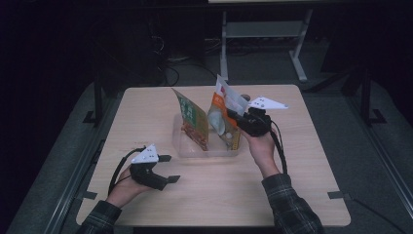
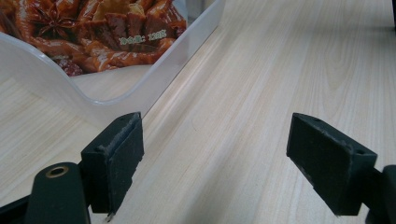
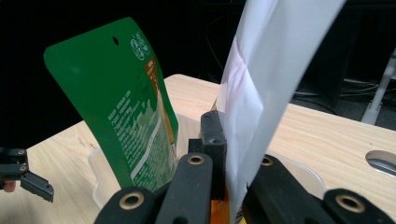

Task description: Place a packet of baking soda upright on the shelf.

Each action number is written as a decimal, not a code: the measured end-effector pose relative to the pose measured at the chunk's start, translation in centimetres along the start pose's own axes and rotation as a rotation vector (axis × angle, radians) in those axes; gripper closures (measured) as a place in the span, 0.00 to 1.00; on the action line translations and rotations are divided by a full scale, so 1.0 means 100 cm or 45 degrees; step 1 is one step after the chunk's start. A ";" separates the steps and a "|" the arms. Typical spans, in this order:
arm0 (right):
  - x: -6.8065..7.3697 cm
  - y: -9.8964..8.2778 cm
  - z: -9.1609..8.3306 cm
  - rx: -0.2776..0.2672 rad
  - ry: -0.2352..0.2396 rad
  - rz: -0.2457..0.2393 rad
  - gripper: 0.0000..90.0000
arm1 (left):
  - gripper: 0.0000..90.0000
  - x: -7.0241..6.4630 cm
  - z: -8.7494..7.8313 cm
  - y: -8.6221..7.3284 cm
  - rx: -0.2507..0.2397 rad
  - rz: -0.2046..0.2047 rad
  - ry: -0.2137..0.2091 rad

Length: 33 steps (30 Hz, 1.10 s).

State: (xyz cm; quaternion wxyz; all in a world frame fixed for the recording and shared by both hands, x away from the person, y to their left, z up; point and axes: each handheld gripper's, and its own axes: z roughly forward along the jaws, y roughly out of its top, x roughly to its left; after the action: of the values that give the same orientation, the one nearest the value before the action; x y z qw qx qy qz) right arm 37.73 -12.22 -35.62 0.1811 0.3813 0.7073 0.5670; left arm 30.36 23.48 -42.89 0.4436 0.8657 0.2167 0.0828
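Observation:
A clear plastic bin [image 1: 214, 151] sits mid-table. Inside it a green snack pouch [image 1: 191, 117] stands upright, leaning left; the left gripper view catches its printed food picture [image 2: 93, 28] through the bin's corner [image 2: 116, 98]. My right gripper [image 1: 233, 117] is shut on a white and orange pouch [image 1: 223, 109], which stands upright over the bin's right half. The right gripper view has that pouch [image 3: 261, 84] pinched between the jaws of my right gripper [image 3: 229, 154], beside the green pouch [image 3: 121, 112]. My left gripper [image 1: 168, 169] rests open on the table, front left of the bin, with nothing between its jaws.
Light wood tabletop [image 1: 292, 161] has free room around the bin. A round cable hole [image 3: 383, 163] lies in the table near the right gripper. A white desk frame [image 1: 263, 34] stands on the dark floor behind the table. My left gripper [image 3: 23, 179] is seen far off.

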 end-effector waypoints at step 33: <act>0.002 -0.021 0.022 0.134 -0.016 -0.053 0.99 | 0.20 -0.002 0.004 -0.001 0.027 0.006 -0.017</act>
State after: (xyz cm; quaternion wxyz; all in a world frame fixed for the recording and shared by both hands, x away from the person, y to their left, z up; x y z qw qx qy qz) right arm 38.44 -10.77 -38.20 0.1772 0.3791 0.7427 0.5228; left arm 30.30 23.18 -43.15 0.4356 0.8713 0.2127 0.0759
